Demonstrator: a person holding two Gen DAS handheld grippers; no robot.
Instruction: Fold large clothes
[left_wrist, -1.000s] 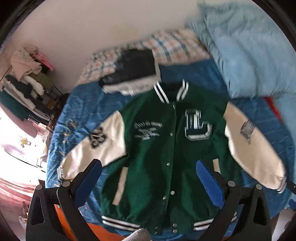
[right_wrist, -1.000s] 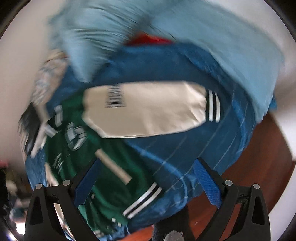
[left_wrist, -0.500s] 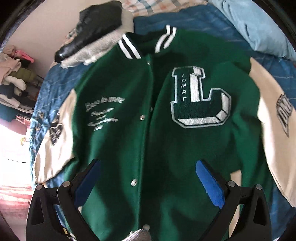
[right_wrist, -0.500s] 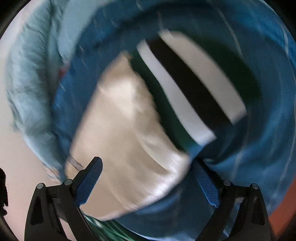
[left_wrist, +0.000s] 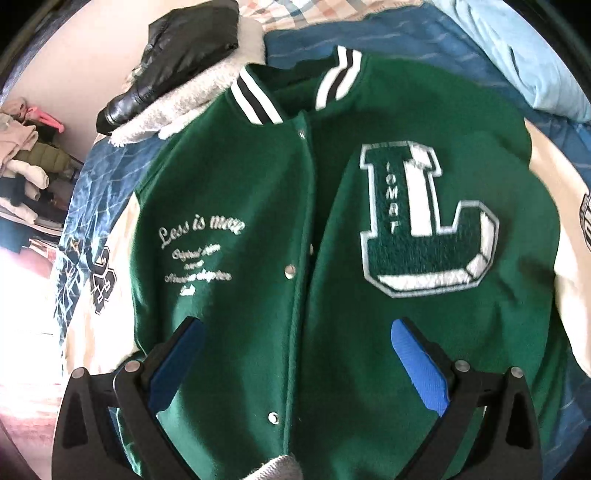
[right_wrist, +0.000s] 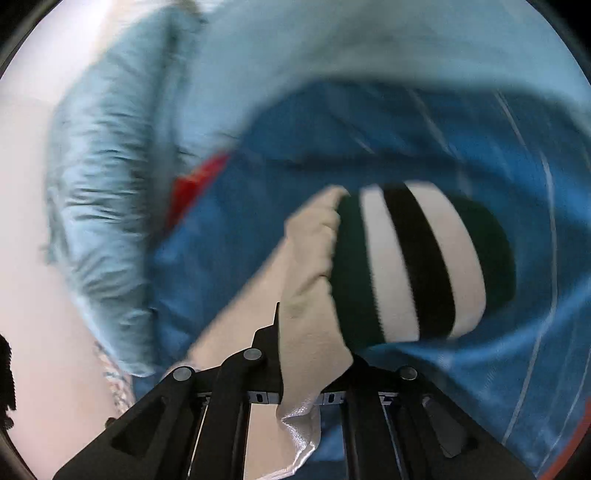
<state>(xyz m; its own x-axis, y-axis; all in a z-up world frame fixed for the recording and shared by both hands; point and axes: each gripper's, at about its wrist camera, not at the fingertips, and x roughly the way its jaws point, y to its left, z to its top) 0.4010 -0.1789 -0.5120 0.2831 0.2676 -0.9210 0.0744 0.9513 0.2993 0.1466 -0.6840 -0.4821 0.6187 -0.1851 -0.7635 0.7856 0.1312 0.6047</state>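
A green varsity jacket with cream sleeves lies spread face up on the bed, snapped shut, with a big L patch on its chest. My left gripper hovers open just above the jacket's lower front, its blue pads either side of the snap line and nothing between them. In the right wrist view, my right gripper has its jaws closing tight on the cream sleeve just behind the striped cuff. The pinched cloth bunches up and the cuff sticks out past the fingers.
A blue bedspread lies under the jacket. A light blue duvet is heaped at the far right, and a folded black coat with fleece lining sits by the collar. A pile of clothes stands off the bed's left side.
My left gripper dropped toward the jacket's front and stayed open. My right gripper swung to the sleeve end and went from wide open to shut on the cream sleeve.
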